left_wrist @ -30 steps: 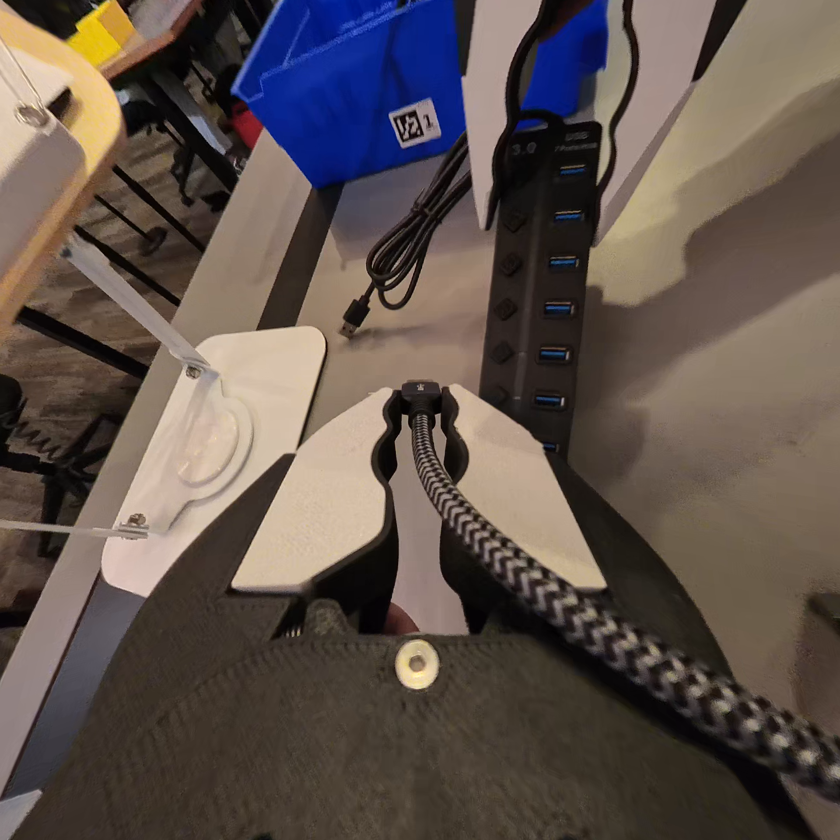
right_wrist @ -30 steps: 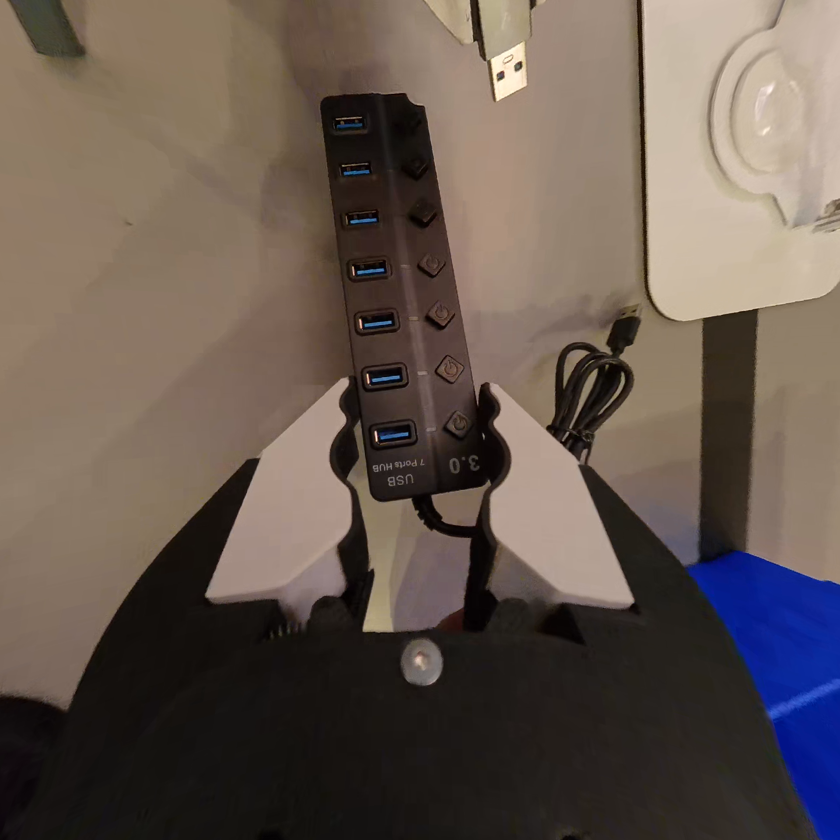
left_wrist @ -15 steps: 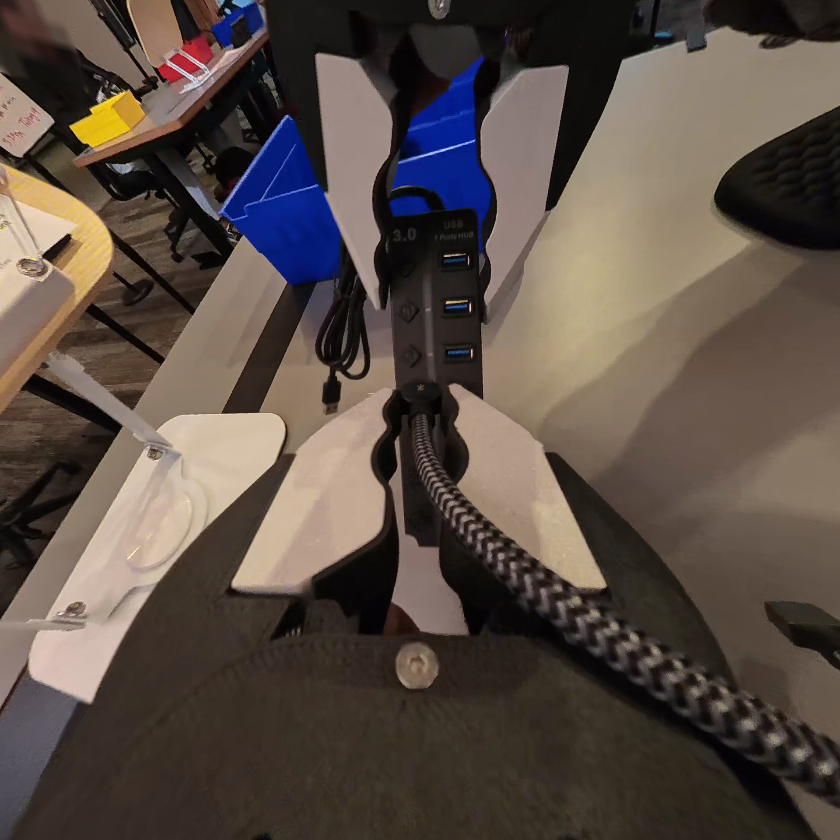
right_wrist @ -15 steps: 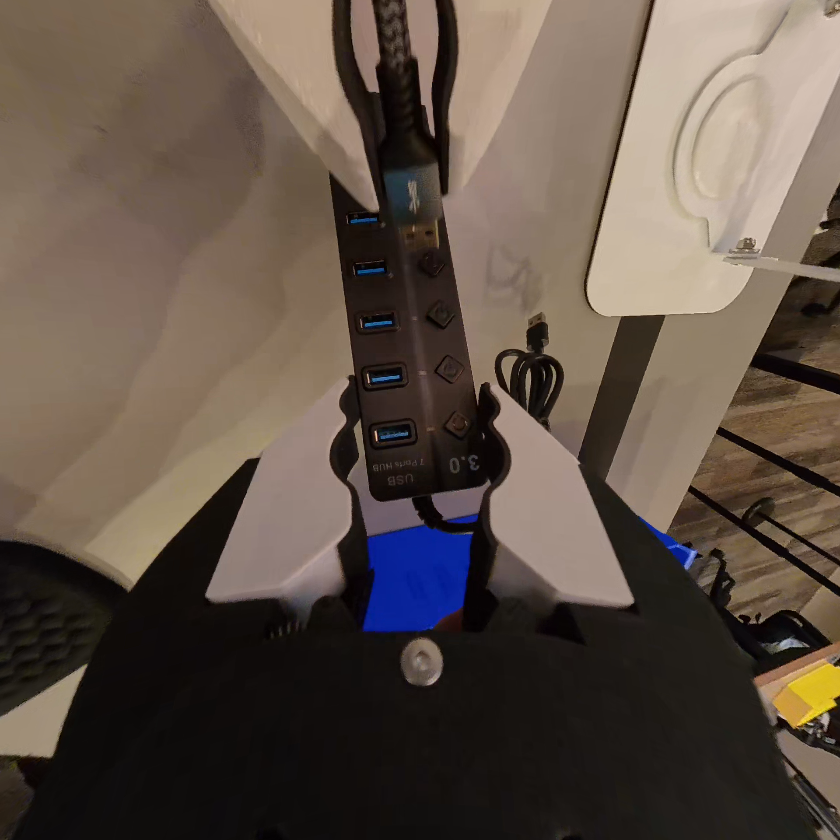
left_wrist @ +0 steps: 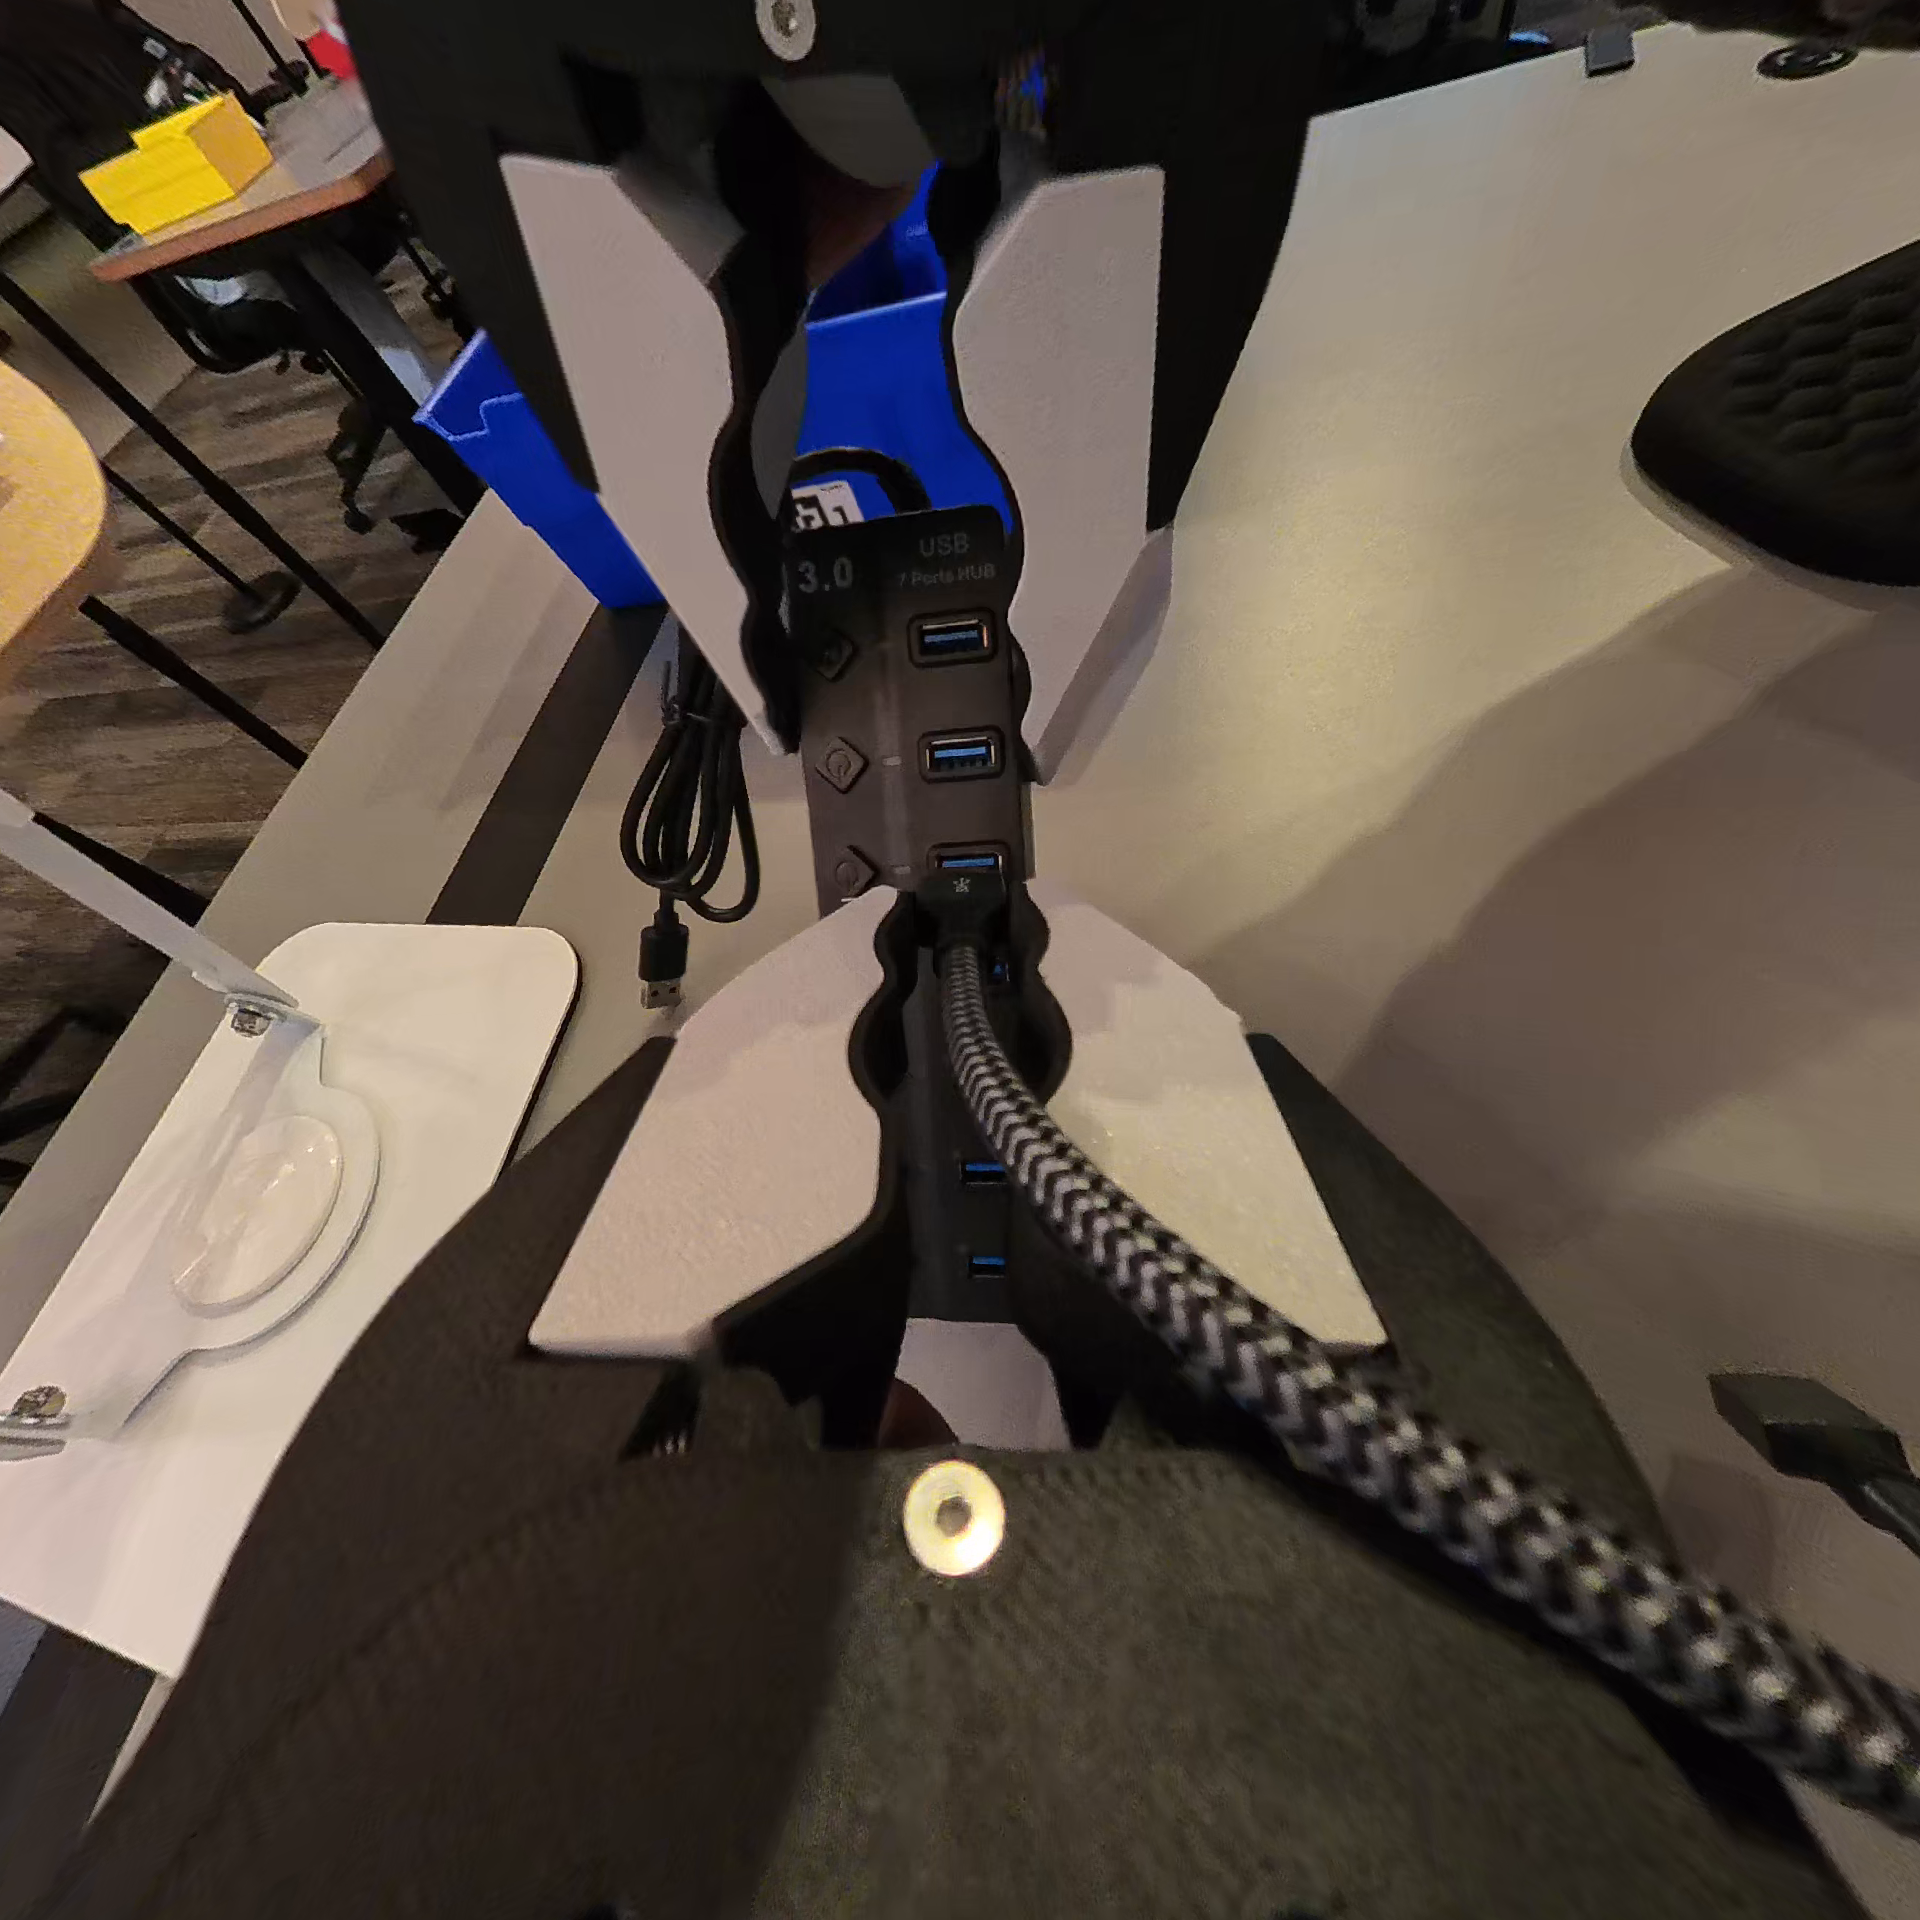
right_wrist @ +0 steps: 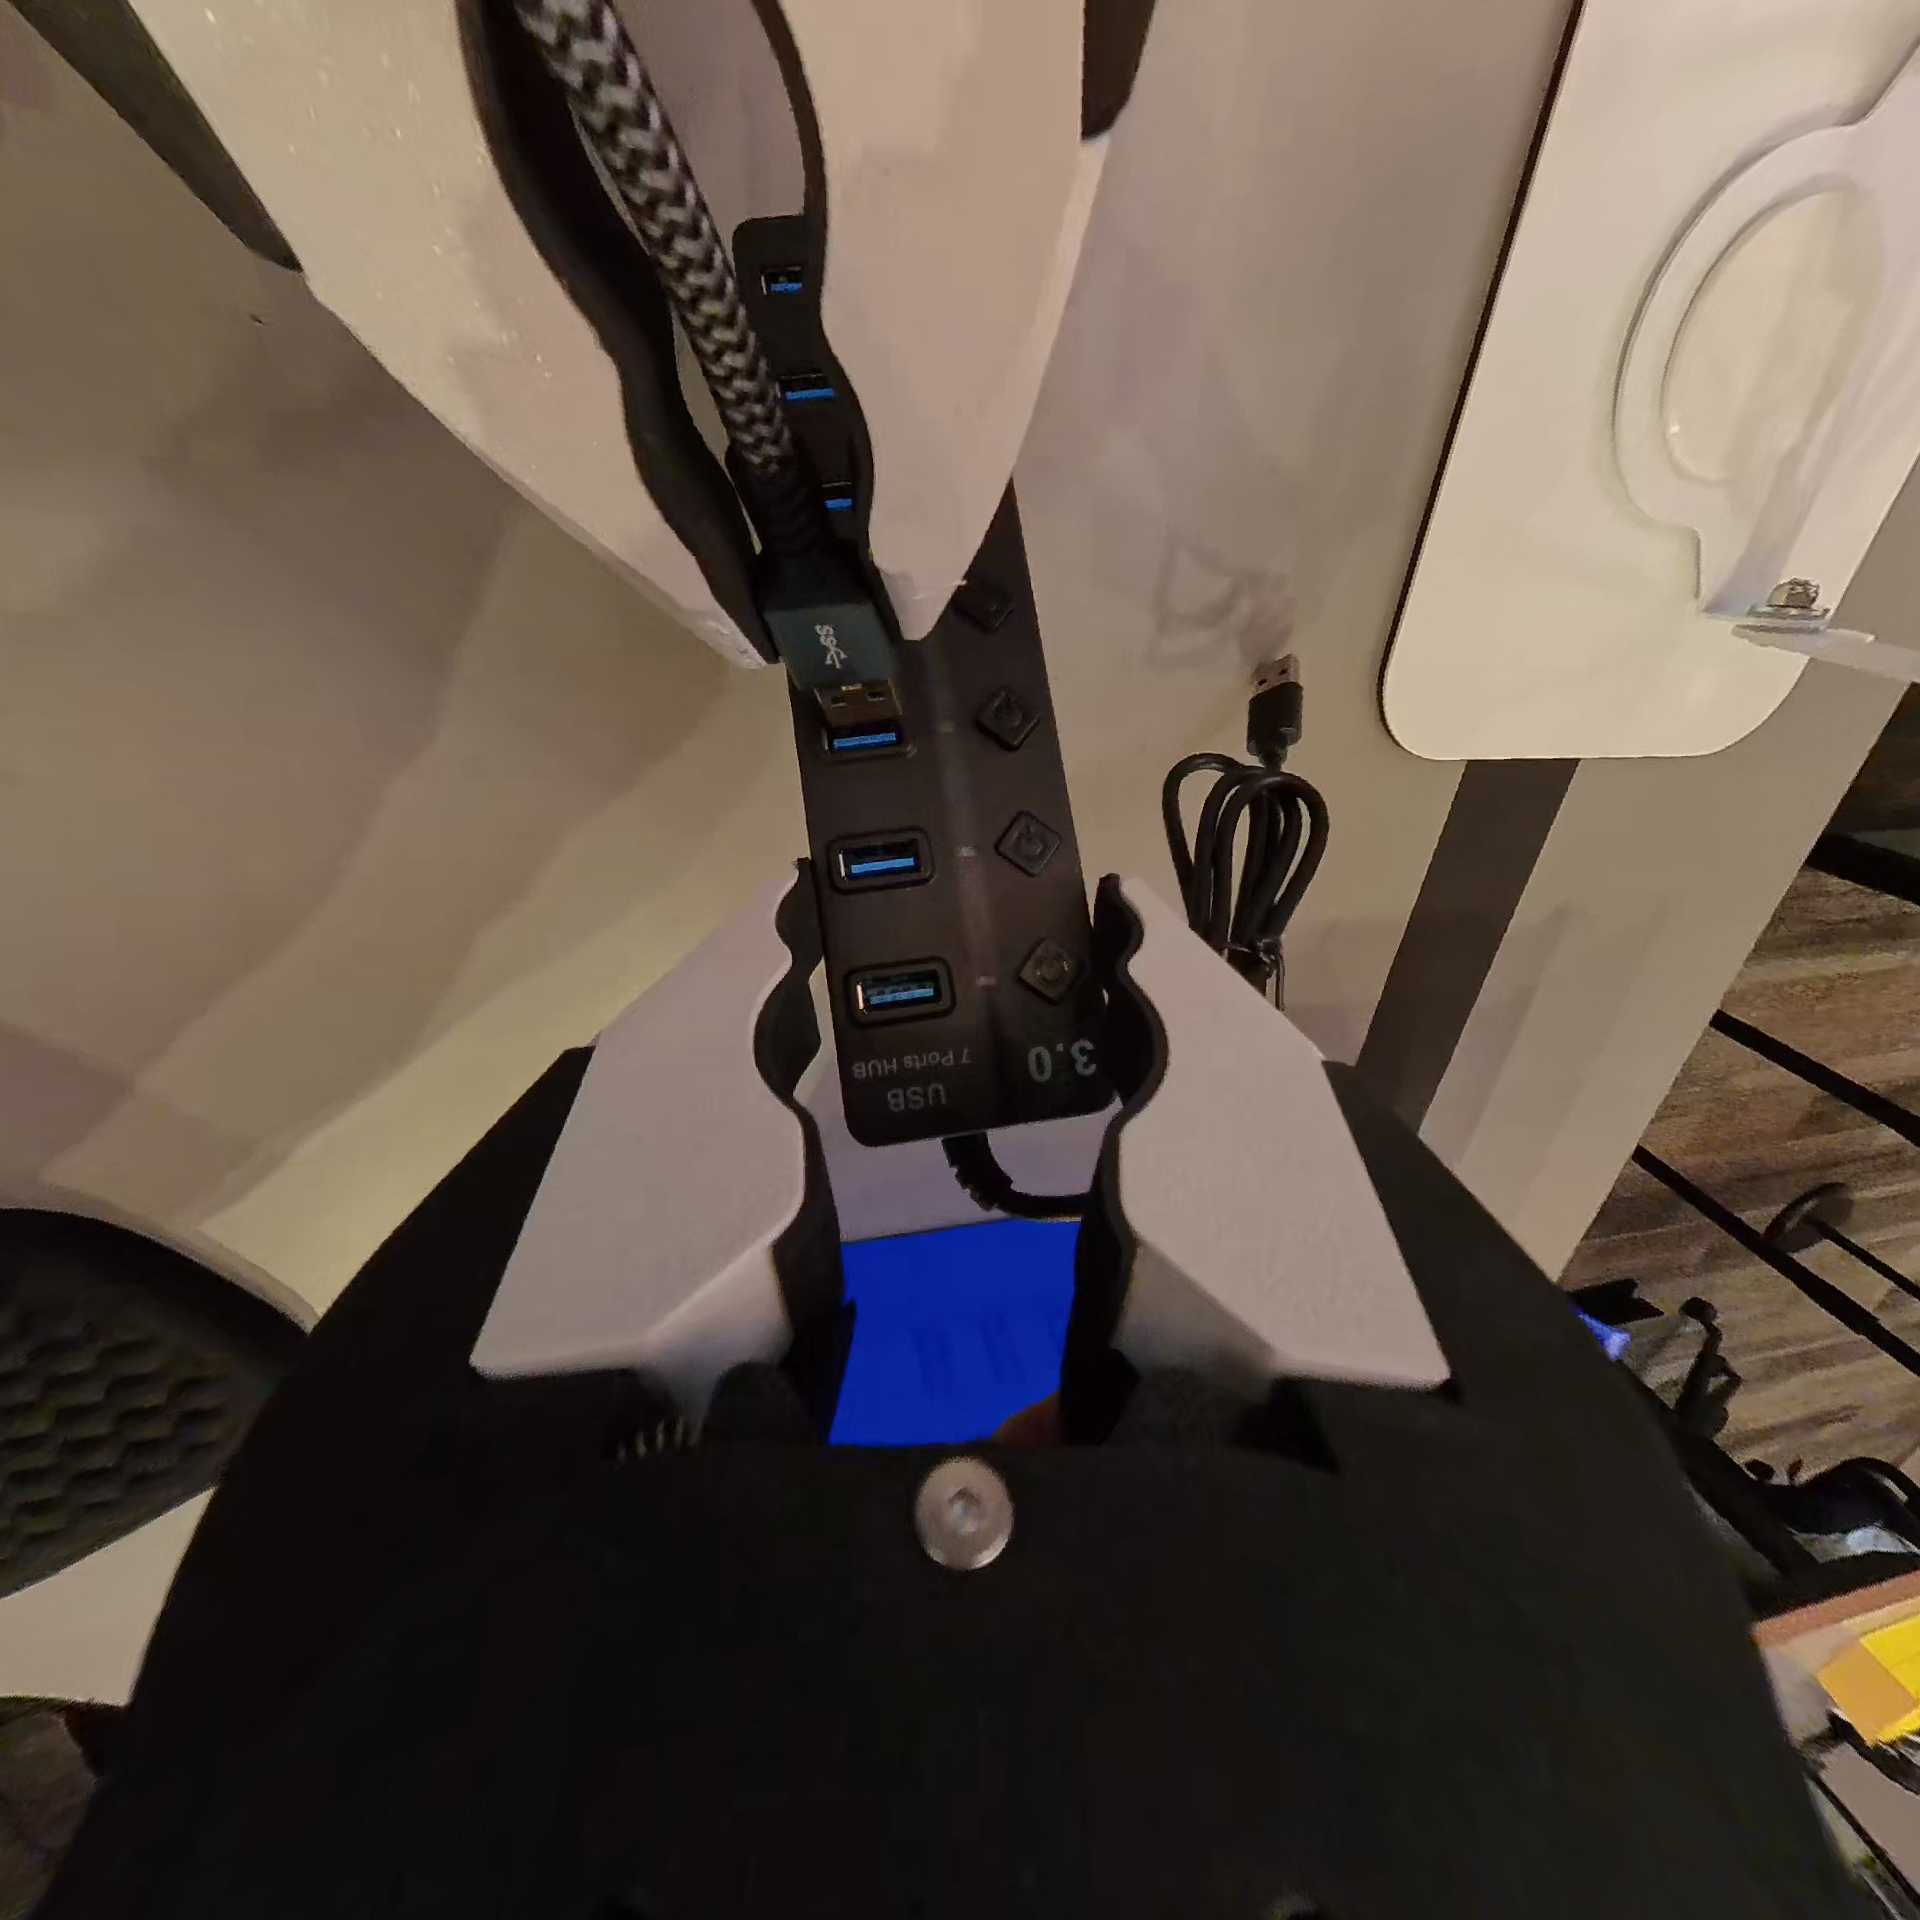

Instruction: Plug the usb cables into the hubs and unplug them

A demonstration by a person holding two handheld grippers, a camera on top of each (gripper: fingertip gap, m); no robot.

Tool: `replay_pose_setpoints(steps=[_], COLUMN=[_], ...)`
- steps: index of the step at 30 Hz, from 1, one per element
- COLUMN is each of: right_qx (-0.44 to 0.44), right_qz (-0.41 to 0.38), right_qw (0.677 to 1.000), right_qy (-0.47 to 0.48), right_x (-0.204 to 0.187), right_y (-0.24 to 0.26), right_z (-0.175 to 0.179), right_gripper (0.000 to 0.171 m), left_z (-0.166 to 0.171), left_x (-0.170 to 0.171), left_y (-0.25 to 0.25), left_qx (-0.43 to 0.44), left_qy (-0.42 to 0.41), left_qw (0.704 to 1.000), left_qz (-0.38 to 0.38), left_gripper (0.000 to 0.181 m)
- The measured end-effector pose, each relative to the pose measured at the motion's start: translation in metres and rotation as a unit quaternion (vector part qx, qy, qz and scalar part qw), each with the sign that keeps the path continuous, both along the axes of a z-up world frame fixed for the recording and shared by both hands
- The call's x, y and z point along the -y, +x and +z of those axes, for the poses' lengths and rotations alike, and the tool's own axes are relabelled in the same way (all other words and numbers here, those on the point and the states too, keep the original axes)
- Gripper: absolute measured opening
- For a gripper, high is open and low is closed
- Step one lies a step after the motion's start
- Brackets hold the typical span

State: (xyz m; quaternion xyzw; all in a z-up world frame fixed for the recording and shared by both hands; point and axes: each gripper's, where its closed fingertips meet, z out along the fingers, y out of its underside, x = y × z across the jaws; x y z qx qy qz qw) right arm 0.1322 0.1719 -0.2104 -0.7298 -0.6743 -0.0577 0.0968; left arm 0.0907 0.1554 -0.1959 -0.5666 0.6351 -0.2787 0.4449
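Above the pale tabletop (left_wrist: 1455, 727), near its edge, we see a long black USB hub (right_wrist: 935, 904) held in the air between two grippers that face each other. The right gripper (right_wrist: 951, 904) has its jaws clamped on the hub's labelled end, one white finger on each long side. The left gripper (left_wrist: 961, 914) has its jaws closed on the black plug (right_wrist: 831, 649) of a braided black-and-white cable (left_wrist: 1195, 1278), which trails back over the gripper's body. The plug's metal tip sits just at the mouth of the third blue port (right_wrist: 864, 740) from the labelled end; we cannot tell whether it has entered. The two ports nearer the right gripper are free. On the tabletop beside the hub lies a coiled thin black cable (left_wrist: 691, 821) with its plug loose. A white plate (left_wrist: 416, 997) rests at the table's edge, and a blue bin (left_wrist: 540, 478) stands beyond it.
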Motion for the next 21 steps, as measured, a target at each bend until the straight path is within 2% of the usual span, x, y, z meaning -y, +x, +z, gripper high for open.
replay_pose_setpoints(steps=[12,21], right_qx=[-0.029,-0.076], right_qz=[-0.007,-0.016], right_qw=[0.999,0.997], right_qy=[-0.015,-0.020], right_x=[0.000,0.000], right_y=[0.001,-0.004], right_z=[-0.011,-0.016], right_gripper=[0.050,0.050], left_z=[-0.009,-0.013], left_x=[-0.003,-0.007], left_y=[-0.002,-0.003], left_qx=[-0.002,0.080], left_qy=[-0.032,-0.116], left_qw=[0.999,0.990], left_qz=[-0.003,-0.031], left_gripper=[0.017,0.017])
